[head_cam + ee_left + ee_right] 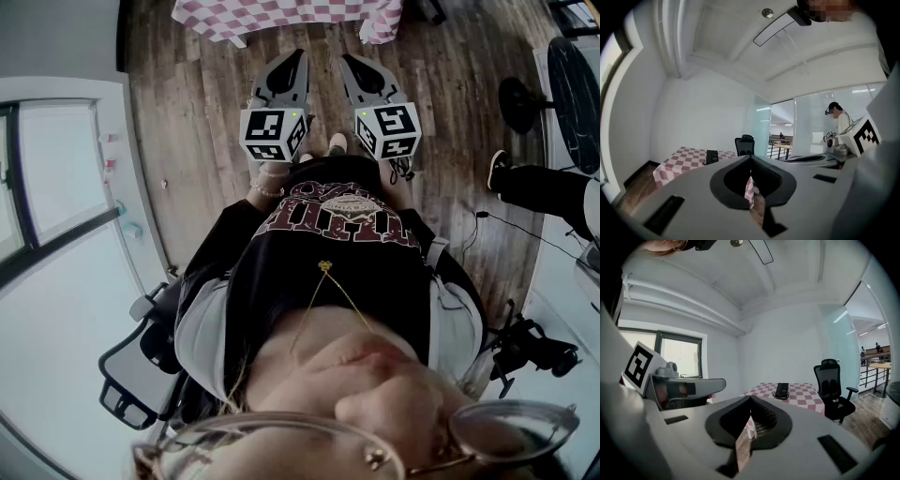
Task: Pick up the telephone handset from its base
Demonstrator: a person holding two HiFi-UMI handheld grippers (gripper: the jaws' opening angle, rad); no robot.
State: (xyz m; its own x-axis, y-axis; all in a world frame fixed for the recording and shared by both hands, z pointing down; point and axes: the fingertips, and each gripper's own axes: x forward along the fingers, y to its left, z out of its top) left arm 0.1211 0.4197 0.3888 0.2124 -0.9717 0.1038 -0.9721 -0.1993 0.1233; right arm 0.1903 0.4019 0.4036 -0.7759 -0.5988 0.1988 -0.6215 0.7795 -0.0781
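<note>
In the head view the left gripper (294, 58) sits just left of centre, held close in front of the person's chest. Its jaws are pressed together on nothing, and its own view shows only a sliver of floor and cloth through the seam. I read this as a carry pose, tips aimed at the checked table (281, 17) at the top edge, not yet a reach.

The telephone (711, 156) lies on that table, well apart from both claws. It is a dark shape at middle left of the left gripper view and just right of centre in the right gripper view (whether the handset sits square on its base is too small to tell).

Right of centre, the right gripper (353, 64) mirrors its partner just beside it, jaws likewise together and empty. Bare wooden floor (187, 141) lies between the tips and the table's hanging cloth edge, so the approach looks open. A black office chair (832, 385) stands right of the table in the right gripper view. Another person's leg (544, 187) lies at the far right of the head view, clear of a straight path, I judge.
</note>
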